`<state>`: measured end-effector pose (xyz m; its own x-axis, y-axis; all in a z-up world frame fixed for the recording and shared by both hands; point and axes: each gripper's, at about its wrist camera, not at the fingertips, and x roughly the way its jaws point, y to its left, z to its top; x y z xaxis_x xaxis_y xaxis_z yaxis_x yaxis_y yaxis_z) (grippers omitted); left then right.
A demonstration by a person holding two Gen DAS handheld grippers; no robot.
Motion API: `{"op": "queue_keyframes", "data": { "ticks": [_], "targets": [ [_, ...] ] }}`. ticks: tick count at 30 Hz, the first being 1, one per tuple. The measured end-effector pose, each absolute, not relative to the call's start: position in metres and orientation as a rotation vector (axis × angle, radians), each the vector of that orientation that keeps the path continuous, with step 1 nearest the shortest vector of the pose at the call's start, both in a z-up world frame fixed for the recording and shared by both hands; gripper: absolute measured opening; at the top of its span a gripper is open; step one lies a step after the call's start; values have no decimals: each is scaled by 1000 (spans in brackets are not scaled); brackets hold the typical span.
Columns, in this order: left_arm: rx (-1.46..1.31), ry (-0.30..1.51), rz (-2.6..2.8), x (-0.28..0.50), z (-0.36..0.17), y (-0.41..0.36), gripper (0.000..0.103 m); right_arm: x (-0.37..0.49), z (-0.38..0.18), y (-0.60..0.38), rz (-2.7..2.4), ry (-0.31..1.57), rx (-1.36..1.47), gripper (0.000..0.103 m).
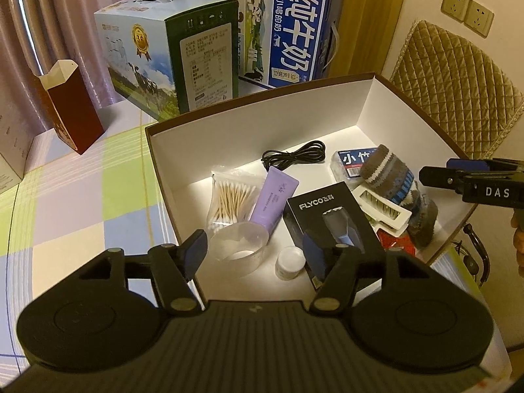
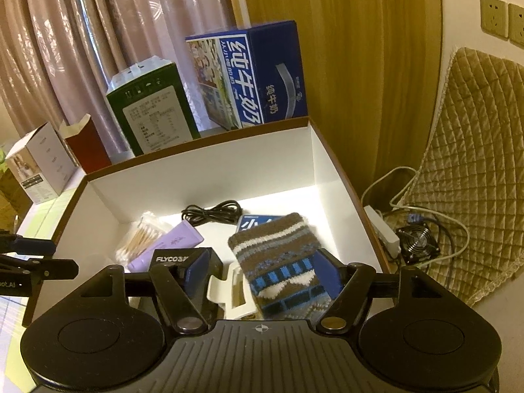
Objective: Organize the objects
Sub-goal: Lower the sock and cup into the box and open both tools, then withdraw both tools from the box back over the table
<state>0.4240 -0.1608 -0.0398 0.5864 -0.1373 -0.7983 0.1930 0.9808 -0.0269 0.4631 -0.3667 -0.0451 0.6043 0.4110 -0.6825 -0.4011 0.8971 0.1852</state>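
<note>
Behind the box (image 1: pixel 255 124), on the checked tablecloth (image 1: pixel 82 203), stand from left to right a white carton (image 2: pixel 39 163), an open red carton (image 1: pixel 73 108), a green milk case (image 1: pixel 170 62) and a blue milk case (image 1: pixel 291 32). A quilted chair back (image 1: pixel 458 98) is at far right; below it, in the right wrist view, lie a power strip (image 2: pixel 383 229), cables and a small fan (image 2: pixel 417 244).

Left gripper (image 1: pixel 255 245) hovers over the box's near edge, jaws spread wide and empty, flanking a tape roll (image 1: pixel 237 245) and a small white jar (image 1: pixel 290 260). Right gripper (image 2: pixel 262 271) hovers over the box's right half, jaws likewise apart and holding nothing; the sock (image 2: pixel 278 262) and a white clip (image 2: pixel 232 291) lie between and below them.

Box contents, left to right:
- cotton swabs (image 1: pixel 229 199) in a bag;
- purple tube (image 1: pixel 273 199), overlapping the swabs;
- black cable (image 1: pixel 294 157), coiled near the far wall;
- black FLYCO carton (image 1: pixel 327 216);
- the clip, touching the carton;
- blue packet (image 1: pixel 350 162), partly under the sock;
- striped knit sock, lying over the clip;
- red item (image 1: pixel 393 240) below the clip, unidentifiable.
</note>
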Motion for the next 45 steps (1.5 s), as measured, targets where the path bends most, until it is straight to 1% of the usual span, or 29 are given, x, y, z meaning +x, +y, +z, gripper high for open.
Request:
{"op": "queue_keyframes", "data": {
  "ticks": [8,21,24,26,29,40,43,45],
  "targets": [
    [60,912,-178,409,-31,-163,63,450,-36,-369,488,775,19,71],
    [28,875,-154,373,-15,-172,65,418,-22,-381,528,748,11,75],
    [19,864,-143,363,-10,-174,70,409,-19,-384,542,741,10,76],
    [12,856,-136,354,-7,-174,74,402,-17,-385,551,736,12,76],
    [-8,845,-122,341,-2,-172,78,391,-13,-384,569,729,13,78],
    [-63,798,-46,283,18,-151,95,344,-2,-368,625,718,25,93],
    [-74,789,-22,268,23,-141,98,330,2,-363,627,728,32,97],
    [-86,788,-12,258,25,-133,99,319,4,-360,629,731,37,100]
  ]
}}
